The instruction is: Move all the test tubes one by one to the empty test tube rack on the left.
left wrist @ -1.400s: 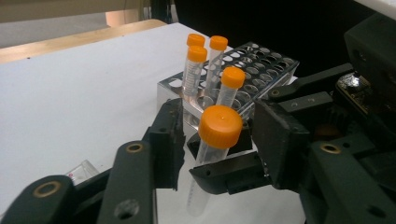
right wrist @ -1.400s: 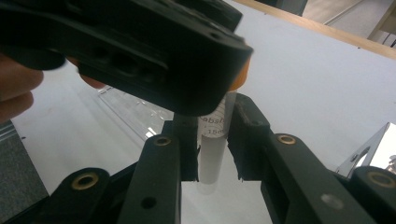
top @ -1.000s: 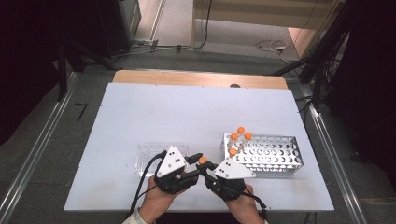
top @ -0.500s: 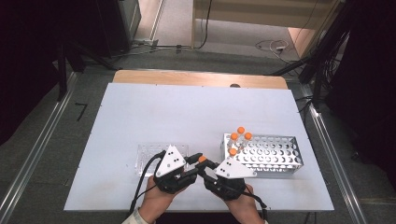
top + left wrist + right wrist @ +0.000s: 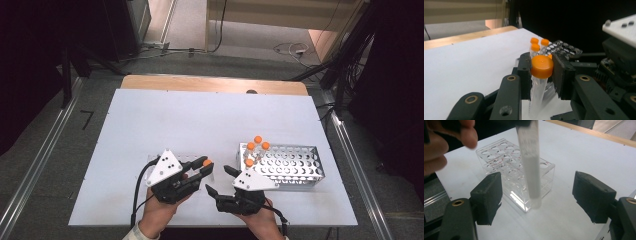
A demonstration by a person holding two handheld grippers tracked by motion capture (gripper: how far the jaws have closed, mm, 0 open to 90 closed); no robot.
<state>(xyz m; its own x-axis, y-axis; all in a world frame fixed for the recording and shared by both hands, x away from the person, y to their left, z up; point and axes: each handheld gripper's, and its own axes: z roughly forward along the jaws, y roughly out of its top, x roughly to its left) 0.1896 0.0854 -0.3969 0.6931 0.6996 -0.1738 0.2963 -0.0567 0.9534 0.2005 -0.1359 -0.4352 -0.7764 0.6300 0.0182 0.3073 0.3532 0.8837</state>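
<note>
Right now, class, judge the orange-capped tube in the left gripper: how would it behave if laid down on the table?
The tube looks round and smooth, so it would probably roll. Its clear wall suggests light, stiff plastic, possibly slippery between the left gripper jaws. The wider orange cap might curve its roll.

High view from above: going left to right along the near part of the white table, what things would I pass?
Left tongs gripping an orange-capped tube → right tongs, open → metal rack with four orange-capped tubes.
</note>
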